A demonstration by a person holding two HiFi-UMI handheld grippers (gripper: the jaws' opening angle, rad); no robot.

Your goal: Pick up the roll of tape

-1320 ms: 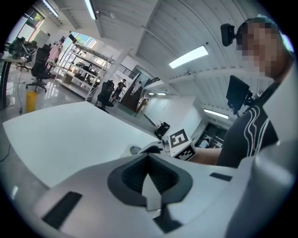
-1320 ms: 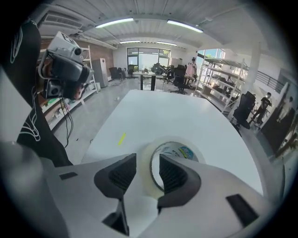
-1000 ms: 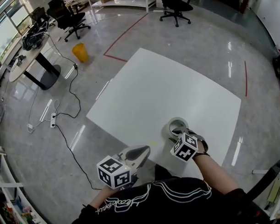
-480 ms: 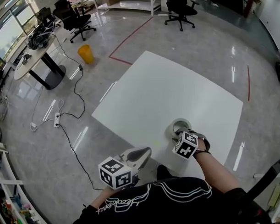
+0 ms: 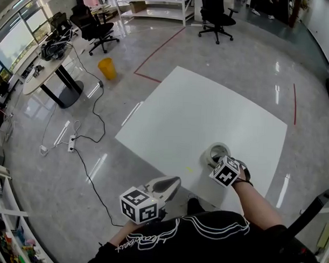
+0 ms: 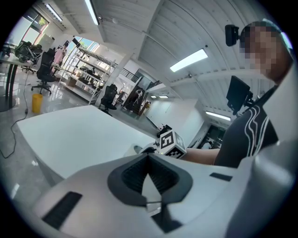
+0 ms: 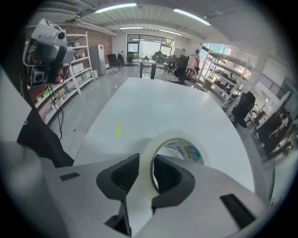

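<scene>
The roll of tape [image 5: 215,152], a pale ring with a printed core, lies flat near the front right of the white table [image 5: 208,105]. My right gripper [image 5: 221,161] points steeply down onto its near side. In the right gripper view the roll of tape [image 7: 180,142] has its near wall between the two dark pads, one outside and one inside the ring. The jaws of my right gripper [image 7: 145,163] are closing, and both pads touch the wall. My left gripper [image 5: 171,182] hangs off the table's front edge, shut on nothing. Its pads meet at the tip of my left gripper [image 6: 149,157].
A small yellow mark [image 7: 118,129] sits on the table left of the roll. On the floor to the left are a yellow bin [image 5: 107,68], a black cable [image 5: 84,152] and a desk [image 5: 48,70]. Office chairs [image 5: 218,16] stand beyond the table.
The right gripper stays over the near side of the roll while the head view shifts. The left gripper has drifted slightly and remains shut.
</scene>
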